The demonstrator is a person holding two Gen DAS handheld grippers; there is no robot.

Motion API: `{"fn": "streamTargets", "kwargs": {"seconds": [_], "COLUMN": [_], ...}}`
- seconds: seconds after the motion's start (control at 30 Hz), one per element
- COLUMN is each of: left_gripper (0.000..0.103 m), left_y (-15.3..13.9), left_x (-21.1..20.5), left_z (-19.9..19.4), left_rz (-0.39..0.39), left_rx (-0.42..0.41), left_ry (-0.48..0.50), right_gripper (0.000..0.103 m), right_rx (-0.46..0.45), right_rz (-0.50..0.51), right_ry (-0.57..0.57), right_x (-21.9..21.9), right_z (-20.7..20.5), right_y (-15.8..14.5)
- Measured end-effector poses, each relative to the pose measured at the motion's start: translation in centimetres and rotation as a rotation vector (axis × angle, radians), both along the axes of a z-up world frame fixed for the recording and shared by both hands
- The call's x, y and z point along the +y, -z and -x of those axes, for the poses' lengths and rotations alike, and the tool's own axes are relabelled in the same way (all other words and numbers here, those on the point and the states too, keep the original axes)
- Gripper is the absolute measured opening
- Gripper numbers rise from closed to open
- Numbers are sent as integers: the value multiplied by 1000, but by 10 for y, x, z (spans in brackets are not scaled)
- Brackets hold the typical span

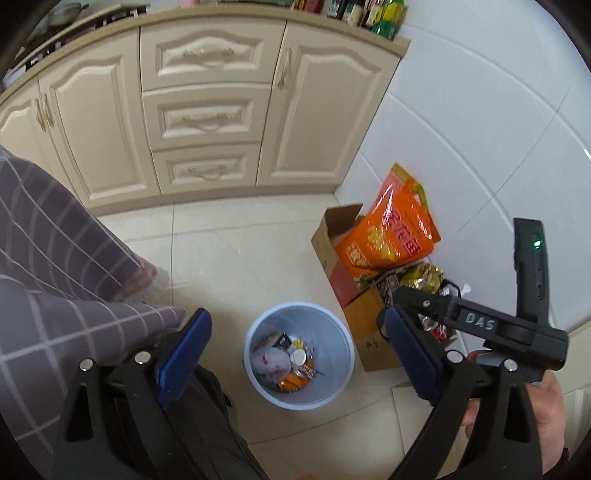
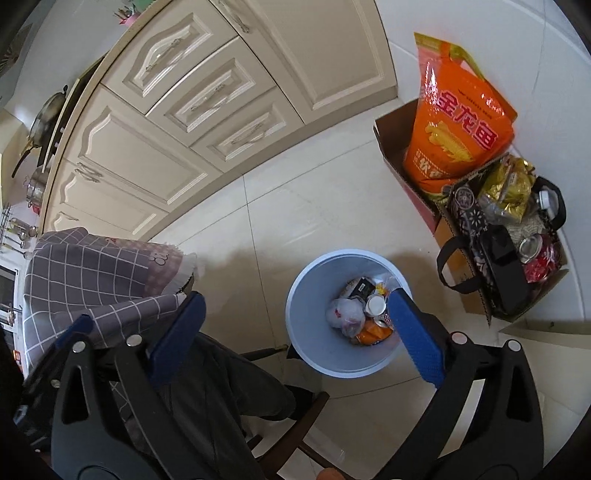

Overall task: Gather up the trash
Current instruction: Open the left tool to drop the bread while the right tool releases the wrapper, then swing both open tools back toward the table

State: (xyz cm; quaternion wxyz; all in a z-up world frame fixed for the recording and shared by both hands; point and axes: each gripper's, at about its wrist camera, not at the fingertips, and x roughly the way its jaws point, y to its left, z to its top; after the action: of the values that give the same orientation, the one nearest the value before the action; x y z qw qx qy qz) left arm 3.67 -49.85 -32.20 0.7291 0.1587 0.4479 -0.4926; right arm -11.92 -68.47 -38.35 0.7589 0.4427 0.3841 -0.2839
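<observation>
Kitchen corner. Cream cabinet run point(image 1: 207, 110): three stacked drawers point(image 1: 203, 118) flanked by panelled doors, curved metal handles. Beige countertop point(image 1: 258, 18) above carries bottles point(image 1: 369, 14) at its wall end; labels too blurred to read. White glossy tiled wall point(image 1: 480, 129) meets the cabinet's end. Pale large-tile floor point(image 2: 295, 206), thin grout lines. Grey checked cloth point(image 2: 99, 273) draped over furniture at left. Even, soft light.
</observation>
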Motion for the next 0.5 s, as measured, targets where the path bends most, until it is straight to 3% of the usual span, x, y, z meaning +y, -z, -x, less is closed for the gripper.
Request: {"fn": "streamTargets", "kwargs": {"seconds": [0.5], "left_gripper": [93], "left_y": [-70], "left_x": [36], "left_z": [-1], "left_rz": [129], "left_rx": [-103], "left_ry": [-37], "right_gripper": [97], "right_rx": [-65], "right_rz": [89], "right_ry": [-44], "right_x": [18], "right_z": [-24], "right_y": [-61]}}
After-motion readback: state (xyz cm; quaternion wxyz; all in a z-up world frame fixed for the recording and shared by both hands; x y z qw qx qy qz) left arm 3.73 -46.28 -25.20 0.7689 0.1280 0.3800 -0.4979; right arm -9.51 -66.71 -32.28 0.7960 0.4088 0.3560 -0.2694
